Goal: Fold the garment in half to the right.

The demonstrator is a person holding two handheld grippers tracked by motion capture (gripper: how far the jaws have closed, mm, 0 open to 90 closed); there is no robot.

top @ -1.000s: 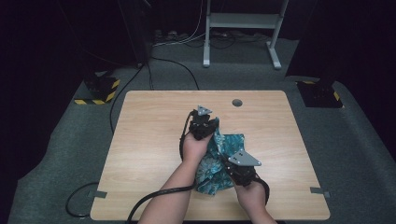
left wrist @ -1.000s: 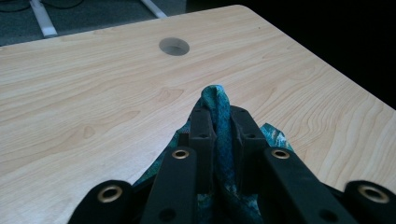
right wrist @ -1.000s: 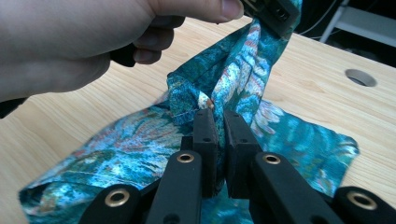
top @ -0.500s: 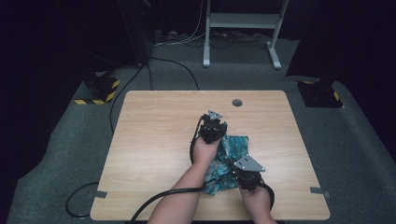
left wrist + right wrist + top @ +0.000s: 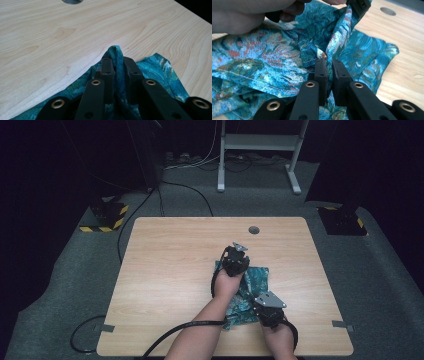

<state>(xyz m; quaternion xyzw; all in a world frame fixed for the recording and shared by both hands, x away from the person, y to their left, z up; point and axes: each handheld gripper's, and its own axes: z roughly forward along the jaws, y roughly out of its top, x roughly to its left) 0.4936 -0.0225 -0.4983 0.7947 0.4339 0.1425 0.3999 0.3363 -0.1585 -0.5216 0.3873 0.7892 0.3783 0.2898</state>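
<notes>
On the right half of the wooden table (image 5: 165, 270), a crumpled teal patterned cloth (image 5: 252, 282) is lying bunched between both grippers; the left gripper (image 5: 119, 65) is pinching its far fold, the right gripper (image 5: 329, 65) is clamping a raised ridge nearer the person.

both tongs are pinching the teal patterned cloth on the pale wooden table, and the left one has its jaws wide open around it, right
Not quite. The left tongs are shut on a ridge of the teal patterned cloth, not wide open; the left gripper view shows the jaws pressing the fabric. The right tongs pinch a fold likewise, over the pale wooden table.
</notes>
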